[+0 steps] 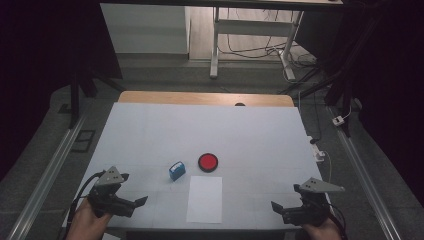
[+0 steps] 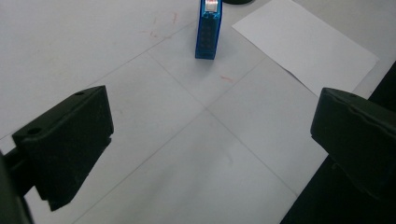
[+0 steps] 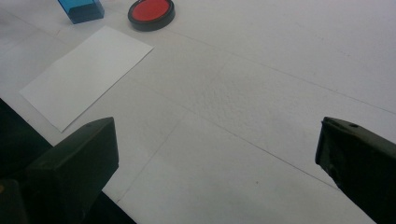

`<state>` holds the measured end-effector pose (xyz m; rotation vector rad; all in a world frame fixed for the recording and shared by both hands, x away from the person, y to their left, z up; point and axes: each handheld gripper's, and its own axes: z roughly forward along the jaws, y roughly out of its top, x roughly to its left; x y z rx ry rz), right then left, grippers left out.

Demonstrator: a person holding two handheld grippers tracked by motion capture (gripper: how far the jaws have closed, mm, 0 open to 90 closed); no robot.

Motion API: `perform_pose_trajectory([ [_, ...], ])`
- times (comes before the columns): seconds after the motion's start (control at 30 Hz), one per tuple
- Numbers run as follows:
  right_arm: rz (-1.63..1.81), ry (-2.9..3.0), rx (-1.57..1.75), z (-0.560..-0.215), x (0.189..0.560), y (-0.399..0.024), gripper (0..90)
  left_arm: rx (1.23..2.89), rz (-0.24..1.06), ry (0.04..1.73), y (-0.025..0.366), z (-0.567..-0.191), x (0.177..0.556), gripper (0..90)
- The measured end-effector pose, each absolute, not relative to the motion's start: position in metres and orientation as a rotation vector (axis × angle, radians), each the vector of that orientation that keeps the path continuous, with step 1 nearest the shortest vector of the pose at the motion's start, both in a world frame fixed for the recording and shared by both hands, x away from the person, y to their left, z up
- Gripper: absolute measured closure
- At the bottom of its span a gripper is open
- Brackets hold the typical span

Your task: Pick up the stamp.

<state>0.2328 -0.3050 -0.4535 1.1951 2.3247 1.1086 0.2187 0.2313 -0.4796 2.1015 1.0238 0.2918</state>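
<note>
On the white counter (image 1: pixel 150 135) a blue stamp (image 1: pixel 176 170) stands just left of a round red ink pad (image 1: pixel 208 162), w/ a white paper sheet (image 1: pixel 205 199) lying near them, towards the person's edge. The left tongs (image 1: pixel 141 202) hover at the near left corner, jaws released and wide apart w/ nothing between; in the left gripper view the stamp (image 2: pixel 208 32) is ahead, well apart from them. The right tongs (image 1: pixel 276 207) are at the near right corner, also released and empty, and in the right gripper view the ink pad (image 3: pixel 151 13), stamp (image 3: pixel 81 9) and paper (image 3: pixel 86 74) are far off to the upper left.
</note>
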Motion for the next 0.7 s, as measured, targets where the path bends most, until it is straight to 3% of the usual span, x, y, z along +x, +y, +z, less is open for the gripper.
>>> perform_pose_trajectory([
  [0.7,1.106,2.334,1.196,-0.454,0.234,-0.305,0.1,2.117,0.274,0.993,0.207,-0.483,0.255,0.0],
])
